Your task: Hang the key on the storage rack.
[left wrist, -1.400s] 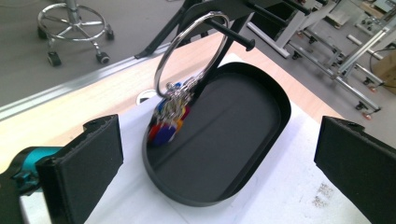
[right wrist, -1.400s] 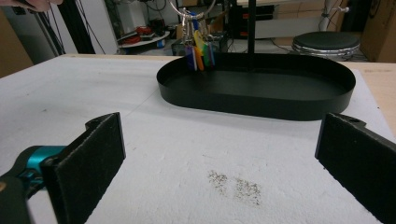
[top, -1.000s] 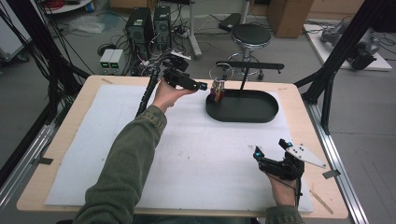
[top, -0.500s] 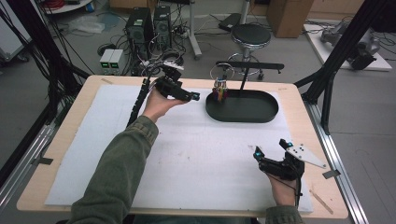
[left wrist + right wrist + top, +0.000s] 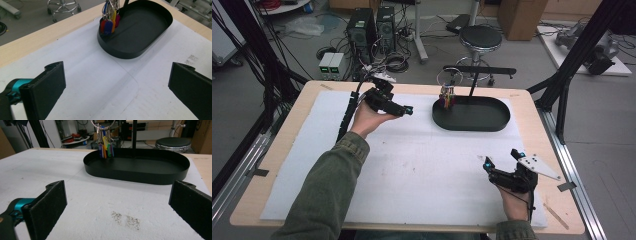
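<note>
A black oval tray [image 5: 492, 122] lies at the back right of the table. From a ring on the tray's stand [image 5: 472, 89] hangs a bunch of keys with coloured tags [image 5: 447, 97], at the tray's left end. My left gripper [image 5: 407, 109] is held above the white sheet just left of the tray, open and empty. In the left gripper view its jaws stand wide apart around the left gripper [image 5: 117, 87], with the tray [image 5: 140, 30] and tags [image 5: 108, 23] ahead. My right gripper [image 5: 502, 159] rests near the front right, open and empty, facing the tray [image 5: 140, 176] and keys [image 5: 105, 147].
A white sheet [image 5: 412, 165] covers most of the wooden table [image 5: 562, 220]. A thin wooden stick [image 5: 557, 216] lies at the front right corner. Beyond the far edge stand a stool [image 5: 481, 37] and computer cases [image 5: 369, 25]. Black frame posts [image 5: 562, 95] flank the table.
My left gripper has drawn back from the key bunch, moving left and toward the person. The right gripper has stayed put.
</note>
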Action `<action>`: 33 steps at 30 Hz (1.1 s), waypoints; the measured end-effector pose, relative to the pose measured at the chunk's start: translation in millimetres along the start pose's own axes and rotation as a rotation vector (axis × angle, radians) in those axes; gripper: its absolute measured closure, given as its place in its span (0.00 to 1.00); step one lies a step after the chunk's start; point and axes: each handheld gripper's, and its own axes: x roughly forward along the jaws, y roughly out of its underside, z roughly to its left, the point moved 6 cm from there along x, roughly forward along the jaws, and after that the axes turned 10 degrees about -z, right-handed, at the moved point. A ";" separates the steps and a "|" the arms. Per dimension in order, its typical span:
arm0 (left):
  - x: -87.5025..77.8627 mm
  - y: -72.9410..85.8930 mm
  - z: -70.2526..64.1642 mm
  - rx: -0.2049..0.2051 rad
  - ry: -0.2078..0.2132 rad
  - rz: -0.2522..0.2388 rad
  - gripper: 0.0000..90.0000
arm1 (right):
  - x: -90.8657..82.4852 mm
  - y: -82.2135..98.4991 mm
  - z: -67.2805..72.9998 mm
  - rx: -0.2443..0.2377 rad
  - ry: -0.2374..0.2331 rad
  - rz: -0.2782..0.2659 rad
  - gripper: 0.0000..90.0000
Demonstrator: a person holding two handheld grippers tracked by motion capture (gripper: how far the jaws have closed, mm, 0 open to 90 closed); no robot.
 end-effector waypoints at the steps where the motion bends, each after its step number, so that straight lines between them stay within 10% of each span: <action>1: -1.9 2.6 1.4 -0.004 0.000 -0.002 0.02 | 0.1 0.0 0.1 0.001 0.000 0.000 0.01; 33: -74.5 77.7 19.6 -0.025 -0.053 0.010 0.02 | -1.1 0.8 -1.2 0.005 0.010 0.002 0.01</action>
